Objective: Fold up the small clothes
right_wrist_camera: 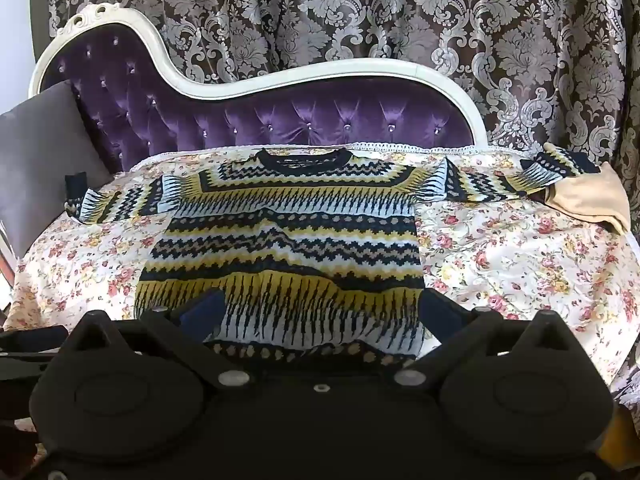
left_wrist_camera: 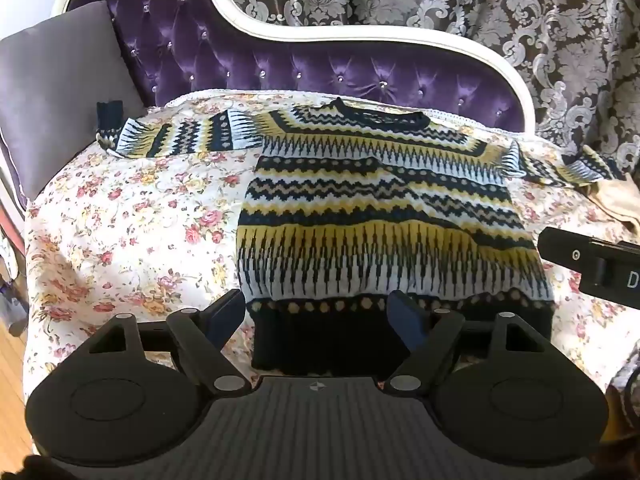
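The sweater (left_wrist_camera: pixel 380 208) lies flat, sleeves spread, at frame centre on the floral cover (left_wrist_camera: pixel 132 216); its dark hem sits at the cover's near edge. Left gripper (left_wrist_camera: pixel 320 316) and right gripper (right_wrist_camera: pixel 316 316) both stand wide, holding nothing, at the hem. Bare cover flanks the body on both sides. A "D" shows at right edge of the left view.

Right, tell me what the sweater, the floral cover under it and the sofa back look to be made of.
Sweater: knitted yarn, probably wool or acrylic; matte, with zigzag bands and ribbed hem.
Floral cover: thin woven cloth, likely cotton; it creases softly and has a slight sheen.
Sofa back: purple velvet or satin, glossy, button-tufted, in a white-painted frame.
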The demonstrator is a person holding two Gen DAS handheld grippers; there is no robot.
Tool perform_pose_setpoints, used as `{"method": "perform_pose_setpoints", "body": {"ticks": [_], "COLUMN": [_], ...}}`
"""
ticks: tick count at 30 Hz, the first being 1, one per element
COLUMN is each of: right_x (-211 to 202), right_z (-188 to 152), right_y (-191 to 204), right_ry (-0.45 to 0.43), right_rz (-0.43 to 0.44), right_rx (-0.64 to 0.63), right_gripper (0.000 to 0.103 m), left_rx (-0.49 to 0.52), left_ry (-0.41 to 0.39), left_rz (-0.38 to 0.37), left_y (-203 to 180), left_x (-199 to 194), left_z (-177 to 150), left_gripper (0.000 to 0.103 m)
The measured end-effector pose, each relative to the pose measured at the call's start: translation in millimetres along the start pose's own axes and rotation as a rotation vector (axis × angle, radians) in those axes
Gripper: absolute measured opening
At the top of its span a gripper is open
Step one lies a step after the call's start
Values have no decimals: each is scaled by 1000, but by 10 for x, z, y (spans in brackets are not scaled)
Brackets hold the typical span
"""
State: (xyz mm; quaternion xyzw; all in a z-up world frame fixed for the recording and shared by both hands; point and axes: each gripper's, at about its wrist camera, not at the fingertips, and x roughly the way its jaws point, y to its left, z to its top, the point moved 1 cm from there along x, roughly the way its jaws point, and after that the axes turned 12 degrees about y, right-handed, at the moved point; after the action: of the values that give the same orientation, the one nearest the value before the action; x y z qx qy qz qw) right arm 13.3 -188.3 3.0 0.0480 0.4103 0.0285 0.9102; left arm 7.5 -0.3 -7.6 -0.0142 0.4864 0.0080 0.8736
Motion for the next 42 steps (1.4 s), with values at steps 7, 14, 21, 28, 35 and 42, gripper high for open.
{"method": "perform_pose_setpoints", "body": {"ticks": [7,14,21,28,35,42], "right_x": [47,111,177,162,183,202], "right_z": [-14,-19,-2,-3,-2,-6], "right_y": [-1,-12,16,0,1,6], "right_ry": [11,52,83,88,100,109], "right_rz": [-2,21,31,36,44,55], "right_rx": [5,29,30,33,36,42], "right_gripper": [102,102,102,102,102,102], "left_rx": [1,19,7,15,15,14], "left_ry": [-5,8,13,18,20,25], "left_rz": [-9,10,17,18,18,24], "left_y": [-12,-20,10,-16,-13,-4], "left_x": [22,7,-5,-11,-14,-25], "left_z": [-8,33,37,20,22,40], "left_gripper": [77,77,77,77,77,77]}}
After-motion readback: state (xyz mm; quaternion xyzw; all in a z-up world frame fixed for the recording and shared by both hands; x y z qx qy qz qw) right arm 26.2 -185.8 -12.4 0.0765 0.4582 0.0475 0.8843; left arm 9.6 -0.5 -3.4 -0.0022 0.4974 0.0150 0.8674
